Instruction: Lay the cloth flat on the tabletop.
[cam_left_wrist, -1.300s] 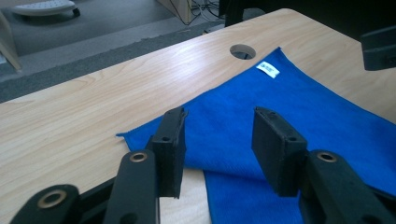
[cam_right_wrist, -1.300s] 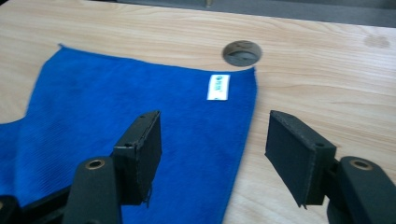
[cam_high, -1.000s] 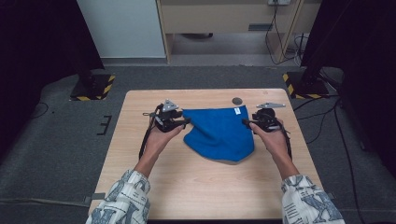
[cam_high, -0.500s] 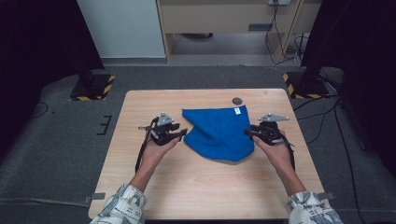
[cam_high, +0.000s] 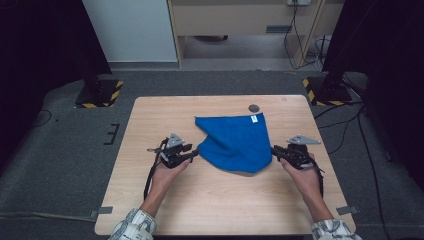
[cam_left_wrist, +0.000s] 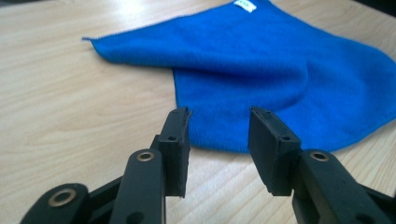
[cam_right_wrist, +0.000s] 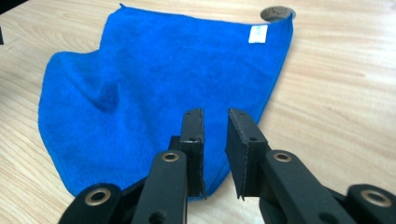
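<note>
The left gripper (cam_high: 192, 155) has its jaws apart, just closing, with nothing between them, just beside the left edge of the blue cloth (cam_high: 235, 142). The right gripper (cam_high: 276, 151), jaws narrowly apart and also closing, is at the cloth's right edge. The cloth lies rumpled toward the far edge of the table (cam_high: 150, 125), near a dark round hole (cam_high: 254, 108).

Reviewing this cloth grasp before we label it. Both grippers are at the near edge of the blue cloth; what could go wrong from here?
1. The left gripper has been closing, but its jaws stand short of the blue cloth edge, so it may pinch nothing.
2. The right gripper, also closing, sits over a near corner; a thin bite could slip.
3. The cloth is rumpled, so uneven pulls may bunch it more.
</note>
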